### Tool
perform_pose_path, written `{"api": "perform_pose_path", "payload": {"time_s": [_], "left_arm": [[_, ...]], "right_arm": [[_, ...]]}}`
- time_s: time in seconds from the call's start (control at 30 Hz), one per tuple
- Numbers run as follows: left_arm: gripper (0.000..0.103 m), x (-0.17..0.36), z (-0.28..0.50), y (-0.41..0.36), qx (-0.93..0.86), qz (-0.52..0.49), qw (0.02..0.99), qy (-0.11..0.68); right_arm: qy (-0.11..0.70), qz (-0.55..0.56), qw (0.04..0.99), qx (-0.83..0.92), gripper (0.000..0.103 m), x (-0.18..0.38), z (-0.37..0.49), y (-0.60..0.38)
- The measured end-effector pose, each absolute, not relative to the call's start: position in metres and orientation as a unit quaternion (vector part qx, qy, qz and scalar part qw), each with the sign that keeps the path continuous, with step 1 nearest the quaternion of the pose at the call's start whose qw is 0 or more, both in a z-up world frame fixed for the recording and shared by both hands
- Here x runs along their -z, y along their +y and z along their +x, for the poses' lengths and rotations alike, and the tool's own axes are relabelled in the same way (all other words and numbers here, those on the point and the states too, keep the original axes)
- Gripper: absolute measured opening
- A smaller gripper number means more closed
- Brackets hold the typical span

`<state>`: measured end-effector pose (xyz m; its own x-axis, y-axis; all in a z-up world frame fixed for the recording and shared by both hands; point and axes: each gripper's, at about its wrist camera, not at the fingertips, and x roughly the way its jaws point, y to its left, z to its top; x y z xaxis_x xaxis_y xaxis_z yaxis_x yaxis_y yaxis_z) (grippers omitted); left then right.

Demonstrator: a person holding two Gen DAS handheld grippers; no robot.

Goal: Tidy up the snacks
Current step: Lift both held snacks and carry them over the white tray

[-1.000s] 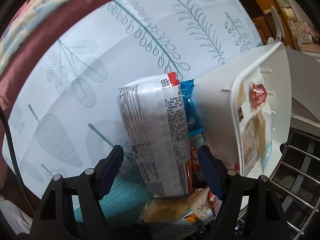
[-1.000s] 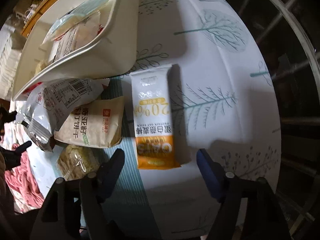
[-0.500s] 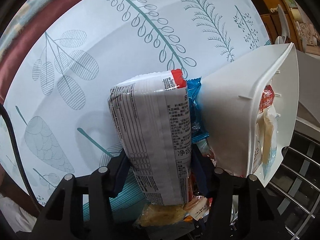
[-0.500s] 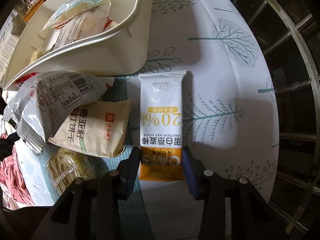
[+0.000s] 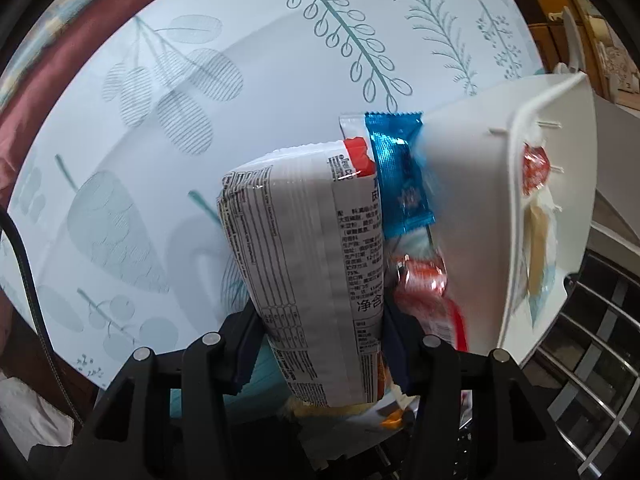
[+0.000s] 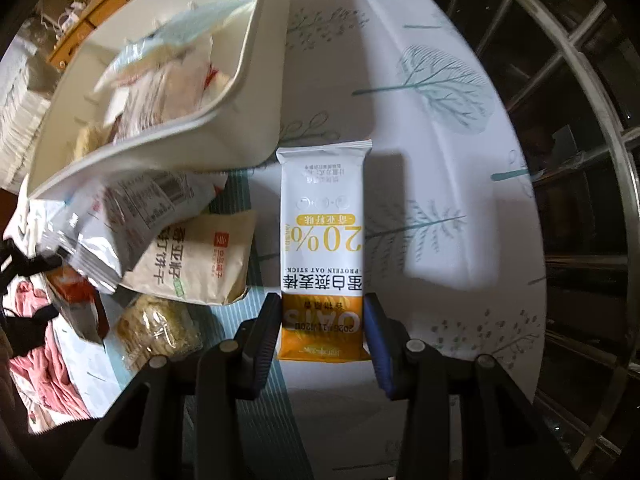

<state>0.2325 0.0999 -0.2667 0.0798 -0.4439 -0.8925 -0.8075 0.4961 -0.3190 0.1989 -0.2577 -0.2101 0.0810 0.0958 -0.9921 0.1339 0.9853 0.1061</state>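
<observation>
Two packets are in my tongs at once, one in each. My left gripper (image 5: 320,344) is clamped on a white snack bag (image 5: 304,264) with black print and a red corner, its fingers (image 5: 244,356) pressing both sides of the bag near its lower end, so the bag stands up in front of the camera over the table (image 5: 240,40) with its leaf-patterned cloth. Just beside that bag, on its right, a blue wrapper (image 5: 400,184) and a red wrapper (image 5: 424,292) lie against the outer wall of the white bin (image 5: 468,184), which stands near the table's right edge with a few packets showing over its rim. My right gripper (image 6: 322,328) is clenched on the orange end of a white and orange oat stick packet (image 6: 322,216); both fingers (image 6: 264,332) press its long edges, and its far end reaches almost to the corner of the bin (image 6: 224,136), close by the railing-side edge of the table. Left of that packet, on the cloth, sit a beige cracker pack (image 6: 200,264), a clear bag of pale yellow snacks (image 6: 156,332) nearer me, and the white snack bag (image 6: 132,224) overlapping the beige one below the bin's wall. Whether the oat stick is off the cloth I cannot tell.
</observation>
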Motion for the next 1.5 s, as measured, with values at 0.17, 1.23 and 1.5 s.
{"api": "perform_pose_path", "payload": {"time_s": [0.17,1.23,1.5], "left_arm": [[0.052,0.246,0.22,0.093,-0.154,-0.478,0.565,0.654],[0.052,0.09,0.341,0.015,-0.021,-0.211,0.748,0.628],[0.052,0.112,0.369,-0.018,-0.012,-0.135,0.793,0.594]], "right_arm": [[0.653,0.116,0.749,0.006,0.041,0.182,0.199,-0.271],[0.524,0.146,0.837,-0.062,0.042,0.105,0.263,-0.262],[0.524,0.152,0.835,-0.073,0.042,0.123,0.281,-0.251]]}}
